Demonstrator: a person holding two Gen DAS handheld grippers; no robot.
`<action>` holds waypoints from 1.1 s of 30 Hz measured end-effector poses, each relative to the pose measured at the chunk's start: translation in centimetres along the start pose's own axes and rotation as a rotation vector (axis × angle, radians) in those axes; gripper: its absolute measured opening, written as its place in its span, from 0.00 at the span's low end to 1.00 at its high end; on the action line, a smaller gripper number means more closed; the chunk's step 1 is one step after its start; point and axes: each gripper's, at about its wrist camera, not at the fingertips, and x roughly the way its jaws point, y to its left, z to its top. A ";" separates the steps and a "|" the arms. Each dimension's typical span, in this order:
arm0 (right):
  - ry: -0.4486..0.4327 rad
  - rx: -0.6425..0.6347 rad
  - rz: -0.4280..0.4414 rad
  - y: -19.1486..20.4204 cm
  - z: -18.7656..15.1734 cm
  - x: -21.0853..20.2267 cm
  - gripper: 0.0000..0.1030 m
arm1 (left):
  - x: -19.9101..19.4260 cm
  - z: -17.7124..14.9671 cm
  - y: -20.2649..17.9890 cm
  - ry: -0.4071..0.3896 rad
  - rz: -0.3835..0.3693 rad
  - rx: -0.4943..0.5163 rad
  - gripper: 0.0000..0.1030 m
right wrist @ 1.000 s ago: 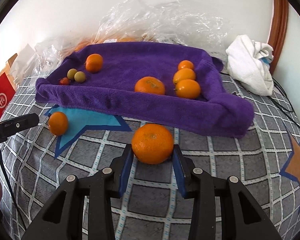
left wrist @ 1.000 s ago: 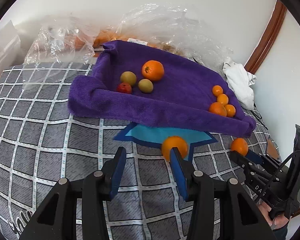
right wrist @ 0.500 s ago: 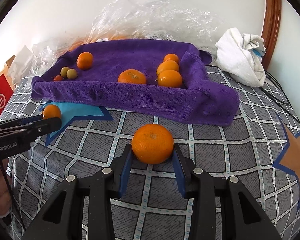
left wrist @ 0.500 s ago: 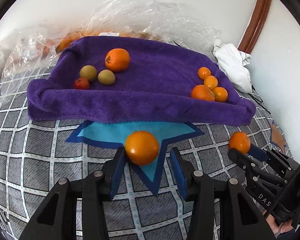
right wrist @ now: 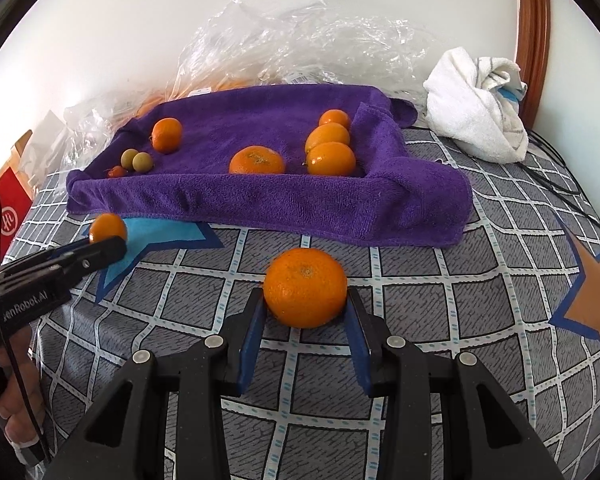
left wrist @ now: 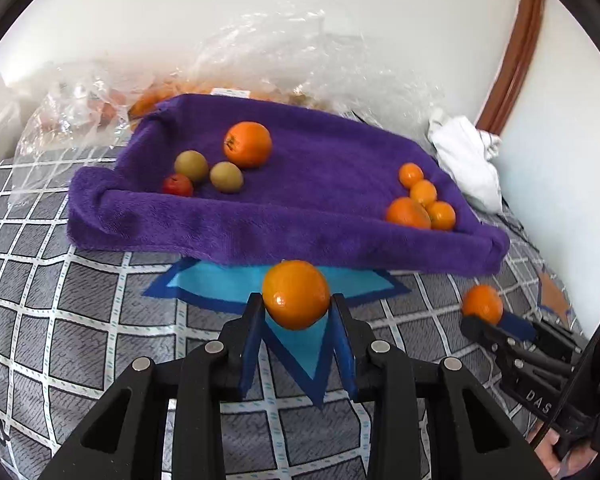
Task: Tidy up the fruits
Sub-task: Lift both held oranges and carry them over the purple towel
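Note:
My left gripper point(left wrist: 296, 308) is shut on an orange point(left wrist: 296, 294) just in front of the purple towel point(left wrist: 340, 168), above the blue star on the bedspread. My right gripper point(right wrist: 306, 300) is shut on a larger orange point(right wrist: 305, 287) in front of the towel's right half. On the towel lie an orange point(left wrist: 248, 144), two green fruits point(left wrist: 226, 177), a small red fruit point(left wrist: 177, 185) and a cluster of small oranges point(left wrist: 422, 204). Each gripper shows in the other's view, the right gripper point(left wrist: 485, 317) at right, the left gripper point(right wrist: 110, 237) at left.
Crumpled clear plastic bags point(right wrist: 300, 36) with more fruit lie behind the towel by the wall. A white cloth point(right wrist: 476, 108) lies at the right with a black cable point(right wrist: 560, 184) nearby. A red bag point(right wrist: 8, 208) stands at the bed's left edge.
My left gripper has moved onto the orange on the blue star and closed on it. My right gripper still holds its orange and has drawn back from the towel.

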 end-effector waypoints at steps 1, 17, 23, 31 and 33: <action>-0.001 0.000 0.000 0.0 0.0 0.0 0.38 | 0.0 0.2 0.1 -0.012 0.005 -0.010 0.30; -0.037 0.027 0.027 -0.8 -0.1 -0.9 0.38 | -1.6 0.6 0.7 -0.115 0.001 -0.052 0.30; -0.025 0.054 0.014 -1.1 -0.1 -1.0 0.38 | -2.6 0.5 0.9 -0.172 0.021 -0.053 0.30; -0.044 0.106 0.014 -2.1 0.8 -2.1 0.38 | -3.0 0.7 1.3 -0.174 0.028 -0.073 0.30; -0.060 0.101 0.010 -2.1 1.2 -2.6 0.38 | -3.5 0.7 1.4 -0.188 0.021 -0.072 0.31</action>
